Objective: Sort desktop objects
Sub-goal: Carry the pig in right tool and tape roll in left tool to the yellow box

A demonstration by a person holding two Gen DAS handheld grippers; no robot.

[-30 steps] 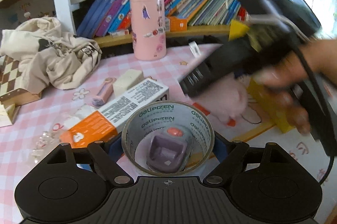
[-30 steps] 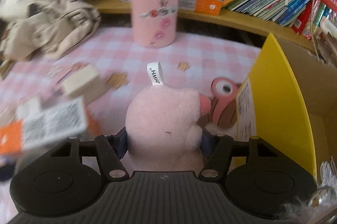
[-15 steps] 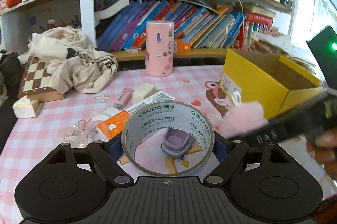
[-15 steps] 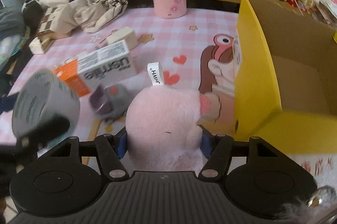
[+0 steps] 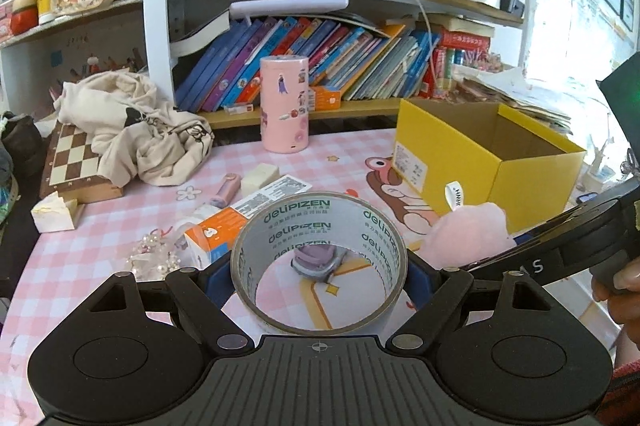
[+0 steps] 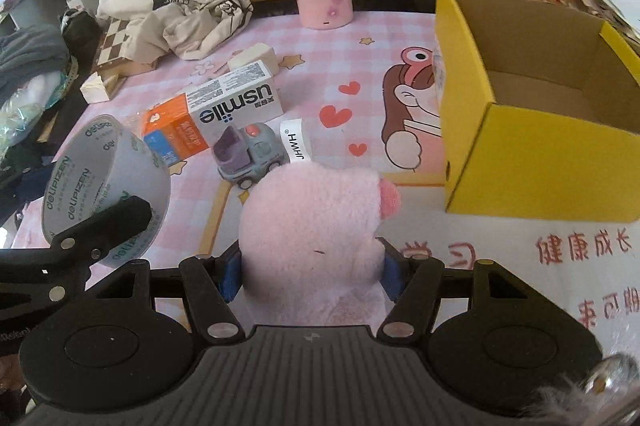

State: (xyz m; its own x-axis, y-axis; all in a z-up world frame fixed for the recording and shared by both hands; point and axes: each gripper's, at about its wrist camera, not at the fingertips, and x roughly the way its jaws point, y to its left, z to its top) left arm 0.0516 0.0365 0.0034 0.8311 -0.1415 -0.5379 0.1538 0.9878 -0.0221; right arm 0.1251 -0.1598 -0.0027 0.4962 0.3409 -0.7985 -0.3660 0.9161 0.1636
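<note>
Both grippers loaded and held above the desk; the yellow box is not yet reached.

The left gripper [image 5: 319, 272] has its jaws spread wide around a roll of tape [image 5: 319, 262], bearing on the outer wall at either side, low centre of the left view. The right gripper [image 6: 312, 272] is closed on a pink plush toy [image 6: 312, 234], low centre of the right view. The open yellow box [image 6: 536, 98], the likely destination, stands at right of that frame and appears empty. Risks, as judged: the tape's smooth, round wall may slip or rotate in the pads; the soft plush may compress and work loose; two loaded grippers converging on one box could collide. A toy truck [image 6: 250, 156] sits just beyond the plush and could be knocked.
</note>
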